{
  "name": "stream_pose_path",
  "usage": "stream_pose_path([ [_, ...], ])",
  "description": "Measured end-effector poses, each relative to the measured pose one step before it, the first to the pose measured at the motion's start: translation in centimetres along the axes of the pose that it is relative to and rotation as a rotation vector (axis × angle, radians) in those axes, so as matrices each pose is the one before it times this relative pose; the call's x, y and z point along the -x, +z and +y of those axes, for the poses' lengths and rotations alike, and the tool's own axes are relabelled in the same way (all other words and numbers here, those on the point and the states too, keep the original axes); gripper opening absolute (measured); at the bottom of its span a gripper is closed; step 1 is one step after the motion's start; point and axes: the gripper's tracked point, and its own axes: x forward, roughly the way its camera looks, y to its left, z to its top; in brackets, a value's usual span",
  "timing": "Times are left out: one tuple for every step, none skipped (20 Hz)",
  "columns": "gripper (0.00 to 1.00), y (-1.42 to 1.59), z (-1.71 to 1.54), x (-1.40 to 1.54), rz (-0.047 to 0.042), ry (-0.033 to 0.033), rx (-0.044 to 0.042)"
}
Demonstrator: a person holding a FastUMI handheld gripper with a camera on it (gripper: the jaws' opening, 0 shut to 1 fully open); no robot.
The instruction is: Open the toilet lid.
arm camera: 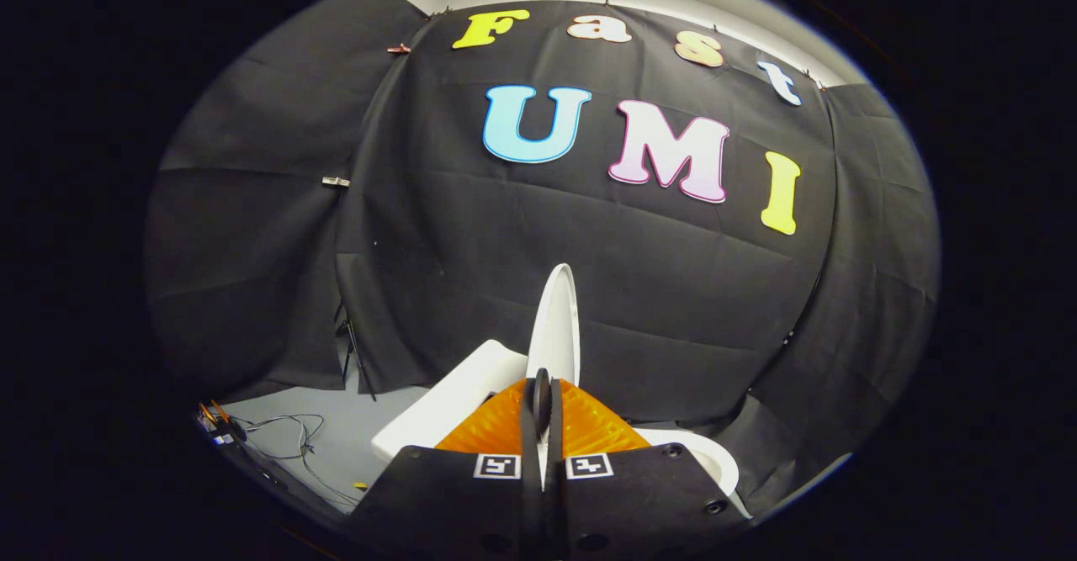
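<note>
Right, the toilet (437,405) sits just ahead of the gripper (543,414), white tank block to the left, bowl rim (707,456) curving off to the right. The lid (555,325) stands raised, seen edge-on as a thin white blade rising beyond the fingertips, w/ its lower edge running down between the orange fingers (492,426). Fingers are closed tight on that edge, one pad each side, barely a slit between them. Judging by the angle, the lid looks near upright, so the lift is mostly done. To finish well: keep the wrist following the hinge arc, don't twist, as the thin edge could slip out sideways. Ease it back toward the tank, then release only once it rests on its own. Cables (294,439) on the floor at left are well apart, no issue.
</note>
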Motion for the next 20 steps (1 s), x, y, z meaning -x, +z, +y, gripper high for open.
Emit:
stream_pose_path([
  [0.05, 0.043, 0.139, -0.113, -0.00109, -0.00192, -0.00002],
  [0.05, 0.031, -0.074, 0.088, -0.00151, -0.00214, -0.00009],
  [0.06, -0.04, 0.281, 0.079, 0.00154, 0.01228, -0.01069],
  [0.09, -0.276, 0.507, -0.104, 0.0045, 0.02403, -0.01802],
  [0.23, -0.127, -0.051, 0.169, 0.00291, 0.00237, -0.01215],
  [0.38, 0.015, -0.036, 0.155, 0.00485, 0.00069, -0.00336],
  [0.53, 0.101, 0.298, 0.127, 0.00191, 0.01752, 0.00126],
  [0.68, 0.401, 0.506, 0.122, -0.00112, 0.02077, 0.00527],
  [0.83, 0.136, 0.196, 0.139, -0.00785, 0.01253, 0.00091],
  [0.99, 0.833, -0.177, 0.519, -0.01631, 0.00513, -0.00171],
  [0.98, 0.687, -0.313, 0.632, -0.0179, 0.00253, -0.00319],
  [0.98, 0.707, -0.327, 0.629, -0.01647, 0.0003, -0.0067],
  [0.98, 0.634, -0.565, 0.606, -0.01193, -0.00377, -0.00779],
  [0.98, 0.627, -0.739, 0.613, -0.00923, -0.00496, -0.00797],
  [0.98, 0.756, -0.772, 0.68, -0.01107, -0.00856, -0.00697],
  [0.98, 0.85, -1.024, 0.476, -0.01165, -0.00885, -0.00513],
  [0.98, 0.874, -1.172, 0.688, -0.01249, -0.0113, -0.00388],
  [0.98, 0.664, -1.327, 0.745, -0.01198, -0.01045, -0.00296],
  [0.98, 0.668, -1.317, 0.738, -0.00932, -0.01095, -0.00309],
  [0.98, 0.743, -1.343, 0.785, -0.01031, -0.01116, -0.00453],
])
